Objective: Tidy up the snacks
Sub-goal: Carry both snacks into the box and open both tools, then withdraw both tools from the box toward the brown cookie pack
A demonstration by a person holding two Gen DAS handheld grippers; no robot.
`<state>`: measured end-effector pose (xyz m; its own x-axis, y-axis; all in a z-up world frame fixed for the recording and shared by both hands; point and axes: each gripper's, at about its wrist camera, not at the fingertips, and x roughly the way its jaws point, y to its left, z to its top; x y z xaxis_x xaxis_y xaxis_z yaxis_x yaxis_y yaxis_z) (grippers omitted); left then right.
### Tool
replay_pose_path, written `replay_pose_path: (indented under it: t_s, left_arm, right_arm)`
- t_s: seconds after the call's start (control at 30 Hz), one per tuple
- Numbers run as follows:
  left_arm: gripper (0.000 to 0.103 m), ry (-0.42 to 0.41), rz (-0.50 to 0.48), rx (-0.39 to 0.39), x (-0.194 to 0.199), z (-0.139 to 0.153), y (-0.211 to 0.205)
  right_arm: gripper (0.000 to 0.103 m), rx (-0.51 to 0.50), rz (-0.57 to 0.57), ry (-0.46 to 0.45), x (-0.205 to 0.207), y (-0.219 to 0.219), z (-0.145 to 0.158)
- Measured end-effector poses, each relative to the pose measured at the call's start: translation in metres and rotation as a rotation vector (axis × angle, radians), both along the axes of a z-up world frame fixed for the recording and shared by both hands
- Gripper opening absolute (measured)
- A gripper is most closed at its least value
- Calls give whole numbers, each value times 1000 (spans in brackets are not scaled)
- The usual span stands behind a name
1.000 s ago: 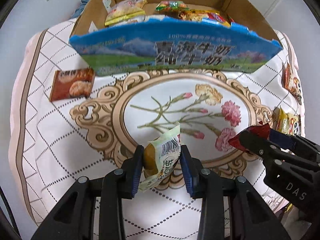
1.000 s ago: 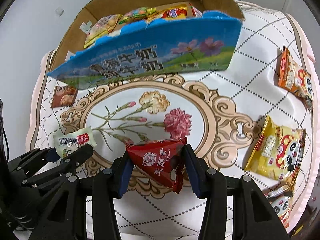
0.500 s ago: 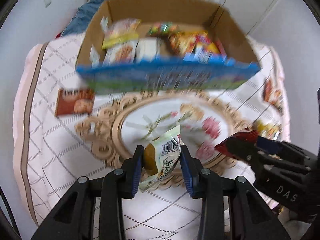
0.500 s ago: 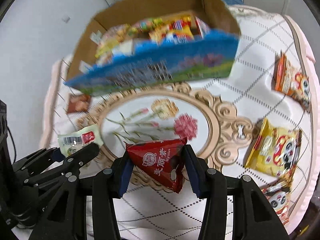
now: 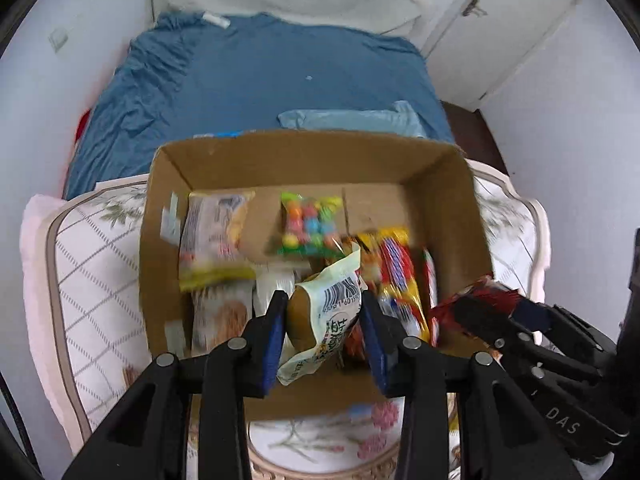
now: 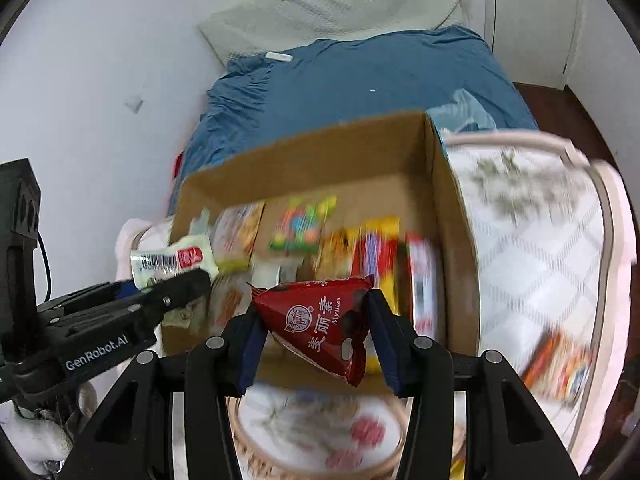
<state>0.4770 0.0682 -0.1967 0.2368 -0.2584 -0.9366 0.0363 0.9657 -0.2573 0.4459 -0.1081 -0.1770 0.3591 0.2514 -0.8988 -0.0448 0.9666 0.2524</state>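
My left gripper (image 5: pixel 323 332) is shut on a pale green snack packet (image 5: pixel 328 316) with a barcode and holds it over the open cardboard box (image 5: pixel 280 156). My right gripper (image 6: pixel 314 332) is shut on a red triangular snack bag (image 6: pixel 320 326), also above the box (image 6: pixel 320 148). Inside the box lie several snacks: a candy bag (image 5: pixel 310 224), a yellow-edged packet (image 5: pixel 214 240) and red-and-yellow packets (image 5: pixel 396 272). In the right wrist view the left gripper (image 6: pixel 172 288) shows at the left with its packet (image 6: pixel 172 260). The right gripper (image 5: pixel 480 312) shows at the right of the left wrist view.
The box stands on a floral quilted cloth (image 6: pixel 532 240) over a table. An orange snack packet (image 6: pixel 560 364) lies on the cloth to the right of the box. Behind the box is a bed with a blue sheet (image 5: pixel 260 80); white walls stand on both sides.
Both grippers have risen and moved forward from above the floral medallion to above the box, each still holding its snack. The box interior now fills the view.
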Motion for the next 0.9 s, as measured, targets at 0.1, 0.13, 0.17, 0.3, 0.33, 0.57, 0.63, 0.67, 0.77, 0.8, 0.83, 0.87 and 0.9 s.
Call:
replay_pose_path:
  t_s: [0.1,0.13,0.17,0.3,0.33,0.57,0.63,0.67,0.77,0.8,0.83,0.87,0.9]
  left_arm:
    - [34,41,11,10,36,-18,6]
    - [34,57,14,8,49,-26,8]
    - [34,70,22,11,58,-33,10]
    - [41,130,65,20,83,-57,17]
    - [47,136,72,18,88,-63,19]
    - [88,132,61,84,96,-75,24]
    - [89,137,58,88,94,-78,24]
    - [89,141,58,92,92,-80,24]
    - [90,151,68,89,87,-83,23]
    - [91,150,75,83,85,-82,23]
    - [91,142,81,74,81,-81,24]
    - [91,136,82,79,79,-80,23]
    - [91,129,77,90,76,-78,22]
  right_arm:
    - [52,-38,0,22,39,8,-11]
    - [52,-41,-6,33,51,9,-17]
    - [52,-41,-8,49,64,10,-24]
    - [86,-76,-5,149,103,16,-56]
    - [95,-87,-3,157,106,16,-61]
    - [97,-155,-13,193,115,8,-79]
    - [97,-175,-8,206,112,6,-83]
    - [97,-184,-7,208,111,6,-84]
    - [98,-202,4,214,105,4,-87]
    - [98,-209,10,218,103,5,-87]
    - [99,-222,24,220,97,5,-88]
    - [99,-231,34,216,94,6,-87]
    - [99,-240,42,210,91,8,-86]
